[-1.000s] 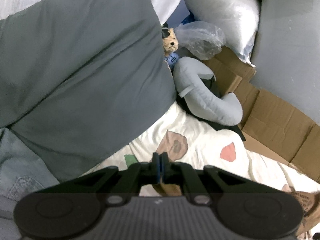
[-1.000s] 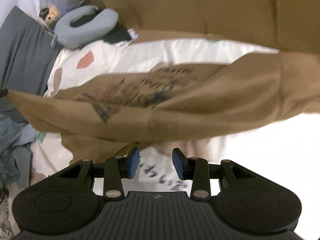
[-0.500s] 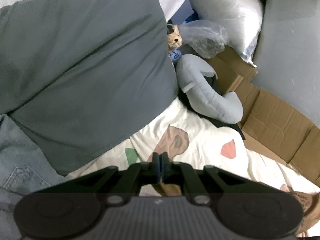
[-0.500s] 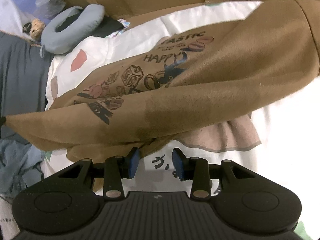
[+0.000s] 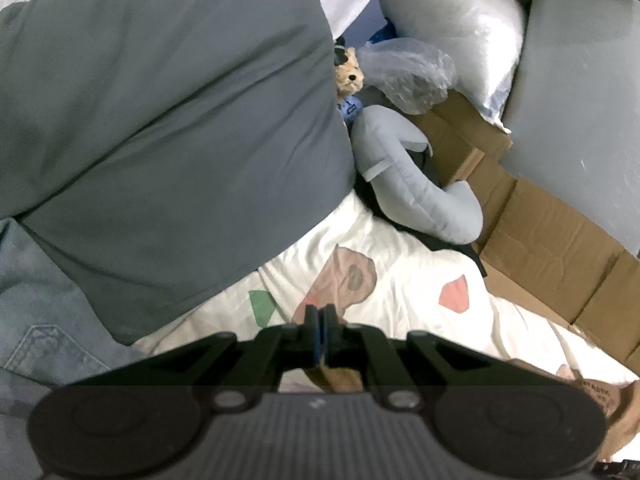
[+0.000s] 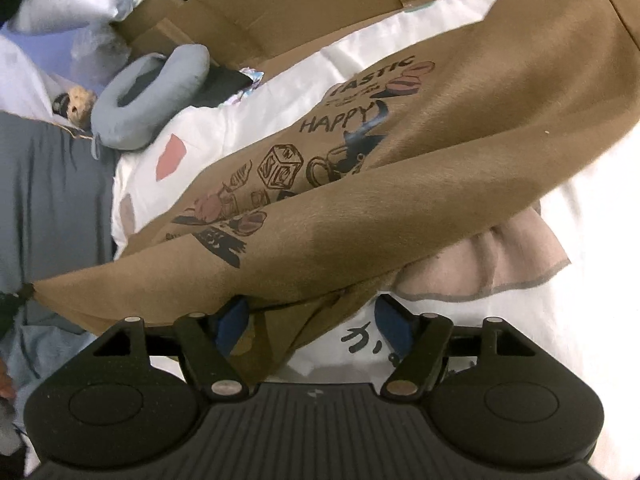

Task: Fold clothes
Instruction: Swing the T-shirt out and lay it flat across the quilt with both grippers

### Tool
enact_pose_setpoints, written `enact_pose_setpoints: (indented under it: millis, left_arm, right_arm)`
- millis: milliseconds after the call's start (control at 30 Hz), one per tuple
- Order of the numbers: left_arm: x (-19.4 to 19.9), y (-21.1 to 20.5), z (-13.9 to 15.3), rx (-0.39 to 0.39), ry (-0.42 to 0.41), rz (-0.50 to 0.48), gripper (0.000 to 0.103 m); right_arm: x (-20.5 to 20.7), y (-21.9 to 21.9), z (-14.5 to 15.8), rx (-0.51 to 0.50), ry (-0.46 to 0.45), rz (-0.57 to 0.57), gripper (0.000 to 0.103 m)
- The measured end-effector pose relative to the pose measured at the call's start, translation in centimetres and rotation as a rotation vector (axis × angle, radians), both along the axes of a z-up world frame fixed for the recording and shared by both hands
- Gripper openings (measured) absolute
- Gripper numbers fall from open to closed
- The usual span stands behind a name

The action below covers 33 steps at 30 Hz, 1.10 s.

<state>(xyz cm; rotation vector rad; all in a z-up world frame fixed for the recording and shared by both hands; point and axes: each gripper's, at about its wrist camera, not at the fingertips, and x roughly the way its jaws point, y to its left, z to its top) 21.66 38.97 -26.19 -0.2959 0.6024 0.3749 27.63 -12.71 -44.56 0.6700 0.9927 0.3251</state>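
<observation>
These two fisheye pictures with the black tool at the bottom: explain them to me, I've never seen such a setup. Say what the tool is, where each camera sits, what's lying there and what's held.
There is no robot here. A person holds a two-finger gripper in each hand, and a camera on each looks forward along the fingers.

In the left wrist view, the left gripper is shut. Brown fabric shows just below its closed fingers, so it seems to pinch the brown sweatshirt.

In the right wrist view, the right gripper is opening, with the sweatshirt's edge between its blue pads, which do not press on it.

The sweatshirt lies on a white patterned bedsheet. Nearby are a grey pillow, a neck pillow, a small plush toy and flattened cardboard.
</observation>
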Motion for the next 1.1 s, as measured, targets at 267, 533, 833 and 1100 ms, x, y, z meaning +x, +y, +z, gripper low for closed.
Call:
enact_pose_setpoints:
  millis: [267, 533, 833, 1100]
  left_arm:
    - [-0.4, 0.0, -0.1, -0.002, 0.003, 0.003, 0.002]
    - [-0.3, -0.1, -0.2, -0.002, 0.009, -0.004, 0.002]
    - [-0.7, -0.4, -0.1, -0.002, 0.031, -0.009, 0.002]
    - [-3.0, -1.5, 0.7, -0.021, 0.052, -0.005, 0.002]
  right_arm:
    - [-0.5, -1.9, -1.2, 0.063, 0.056, -0.069, 0.037]
    - [0.6, -1.3, -2.2, 0.105, 0.05, -0.123, 0.033]
    - [0.7, -3.0, -2.0, 0.138, 0.106, -0.108, 0.0]
    - [-1.4, -5.5, 0.9, 0.148, 0.113, -0.079, 0.0]
